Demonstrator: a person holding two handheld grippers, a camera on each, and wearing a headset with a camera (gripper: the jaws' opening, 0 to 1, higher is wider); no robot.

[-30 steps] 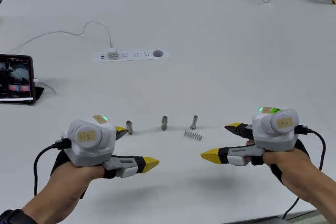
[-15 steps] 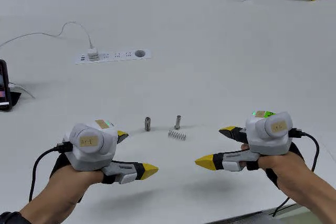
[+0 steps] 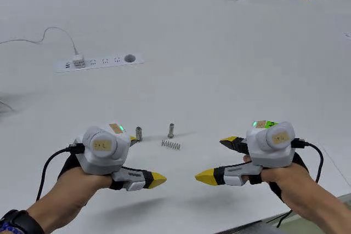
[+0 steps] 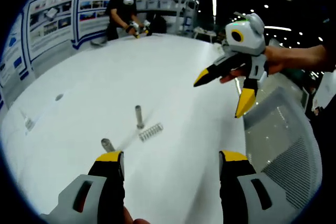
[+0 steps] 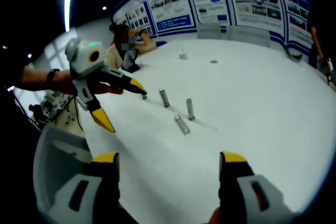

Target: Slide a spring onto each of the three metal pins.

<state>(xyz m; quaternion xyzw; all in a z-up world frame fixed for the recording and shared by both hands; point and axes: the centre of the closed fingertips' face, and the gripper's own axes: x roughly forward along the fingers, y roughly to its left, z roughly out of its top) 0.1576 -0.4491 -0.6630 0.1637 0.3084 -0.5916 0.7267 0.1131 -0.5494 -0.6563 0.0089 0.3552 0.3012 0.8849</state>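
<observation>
Jaws gape on left gripper and right gripper, near a coiled wire spring.

The desk was viewed from above its near edge by the head camera, which was aimed forward and down. The left claw was framed at lower left and the right claw at lower right, both close to the lens. The left claw's camera was set low over the desk and faced along its own parted jaws, which rose from the bottom of the frame, towards the right claw at upper right. The right claw's camera was aimed the opposite way, so the left claw was caught at upper left. An upright pin and a loose spring near mid-frame were shared by all three views.
</observation>
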